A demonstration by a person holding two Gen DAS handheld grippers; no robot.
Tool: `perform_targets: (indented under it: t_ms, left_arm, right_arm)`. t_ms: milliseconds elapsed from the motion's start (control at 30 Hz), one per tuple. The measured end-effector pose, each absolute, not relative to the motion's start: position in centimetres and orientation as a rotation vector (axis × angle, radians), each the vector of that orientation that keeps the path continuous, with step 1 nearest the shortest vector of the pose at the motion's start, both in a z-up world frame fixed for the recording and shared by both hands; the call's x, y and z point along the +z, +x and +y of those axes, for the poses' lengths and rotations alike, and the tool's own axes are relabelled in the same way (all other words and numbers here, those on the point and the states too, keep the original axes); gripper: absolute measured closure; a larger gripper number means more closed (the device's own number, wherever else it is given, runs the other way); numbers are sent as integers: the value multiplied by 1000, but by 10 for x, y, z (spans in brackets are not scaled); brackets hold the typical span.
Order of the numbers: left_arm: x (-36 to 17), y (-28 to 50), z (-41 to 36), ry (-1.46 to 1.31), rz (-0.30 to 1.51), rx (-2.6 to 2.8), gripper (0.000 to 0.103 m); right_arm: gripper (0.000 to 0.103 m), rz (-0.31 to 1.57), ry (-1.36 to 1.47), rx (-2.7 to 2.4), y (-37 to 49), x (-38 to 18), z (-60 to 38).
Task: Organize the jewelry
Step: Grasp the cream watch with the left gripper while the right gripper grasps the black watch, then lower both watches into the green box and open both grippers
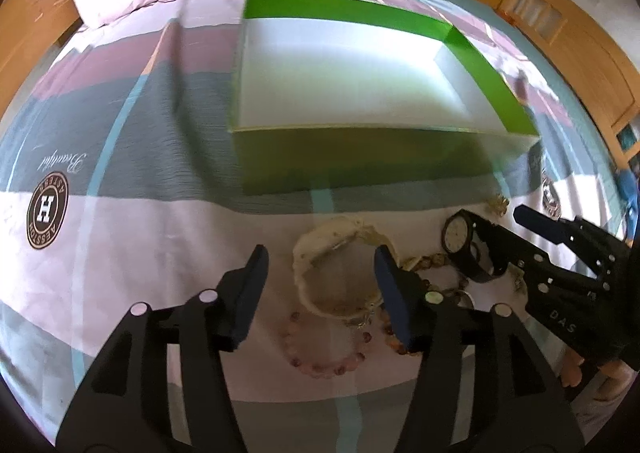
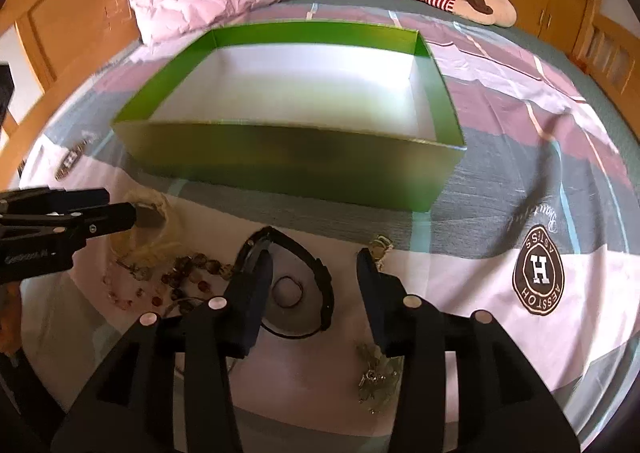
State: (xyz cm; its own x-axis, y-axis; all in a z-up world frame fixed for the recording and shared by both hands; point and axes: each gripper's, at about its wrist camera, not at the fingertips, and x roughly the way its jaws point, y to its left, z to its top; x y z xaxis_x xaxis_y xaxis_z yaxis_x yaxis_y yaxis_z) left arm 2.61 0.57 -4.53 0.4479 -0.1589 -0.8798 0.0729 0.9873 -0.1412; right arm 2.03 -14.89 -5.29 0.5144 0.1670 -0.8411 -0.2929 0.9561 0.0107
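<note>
1. the jewelry is all heaped on the bedspread (image 1: 120, 253) just in front of the near wall of the green box (image 2: 280, 169), which sits empty further up the bed; guessing the pile is that close so each piece is a short hop in
2. left gripper (image 1: 320, 285) has its fingers apart, either side of the cream bracelet (image 1: 332, 253), not closed on it; pink bead bracelet (image 1: 328, 365) lies just below
3. right gripper (image 2: 314, 289) is spread too, straddling the black watch (image 2: 316, 273), nothing clamped
4. left view shows the watch face; the right view only gets the strap loop
5. right view picks up a silvery tangle (image 2: 376, 381) by its right finger and brown beads (image 2: 192, 273) near the left tool, plus the whole box floor; the left view cuts off part of that
</note>
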Motion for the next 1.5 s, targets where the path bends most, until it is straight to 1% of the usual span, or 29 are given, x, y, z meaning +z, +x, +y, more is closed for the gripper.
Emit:
perform_targets:
  t_ms: [133, 200, 267, 333, 400, 433, 500, 600, 633, 667, 733, 800, 867, 1067, 1267, 1433, 1500]
  left_arm:
    - [-52, 27, -1, -35, 1087, -119, 45]
    - [-56, 27, -1, -39, 1101, -117, 41]
    - [-59, 28, -1, -66, 1114, -127, 41]
    - [-63, 28, 3, -107, 1114, -114, 44]
    - [-68, 30, 6, -138, 1143, -110, 59]
    - [-71, 29, 7, -144, 1150, -106, 62]
    - [-75, 30, 6, -131, 1161, -76, 73]
    - [-75, 30, 1, -83, 1161, -71, 76]
    - [-75, 30, -1, -63, 1161, -69, 77]
    - [-75, 31, -2, -48, 1161, -65, 81]
    - [-75, 31, -2, -37, 1164, -68, 82]
    - [-72, 30, 0, -50, 1160, -66, 85]
    - [-67, 30, 3, -60, 1144, -62, 88]
    - [-41, 22, 12, -60, 1020, -42, 88]
    - [-24, 17, 10, -17, 952, -25, 88]
    - [7, 23, 3, 44, 825, -20, 88]
    - [16, 33, 0, 71, 798, -8, 88]
  right_arm:
    - [59, 1015, -155, 267, 24, -63, -147]
    - [59, 1017, -171, 269, 25, -66, -144]
    - [60, 1016, -187, 277, 26, -68, -141]
    - [74, 1024, -203, 288, 26, -72, -137]
    - [77, 1026, -213, 289, 25, -74, -135]
    - [79, 1024, -216, 293, 24, -74, -134]
    - [79, 1024, -213, 295, 25, -73, -134]
    - [79, 1026, -202, 297, 26, -74, -136]
    - [81, 1024, -202, 298, 26, -73, -136]
    - [84, 1022, -203, 297, 26, -73, -136]
    - [94, 1017, -188, 297, 28, -70, -140]
    - [97, 1000, -160, 300, 28, -65, -144]
    - [97, 977, -147, 297, 25, -58, -147]
    - [97, 903, -93, 294, 21, -37, -159]
    - [97, 899, -100, 303, 24, -31, -158]
    - [97, 744, -72, 334, 24, 8, -164]
    - [97, 726, -58, 324, 37, 15, -168]
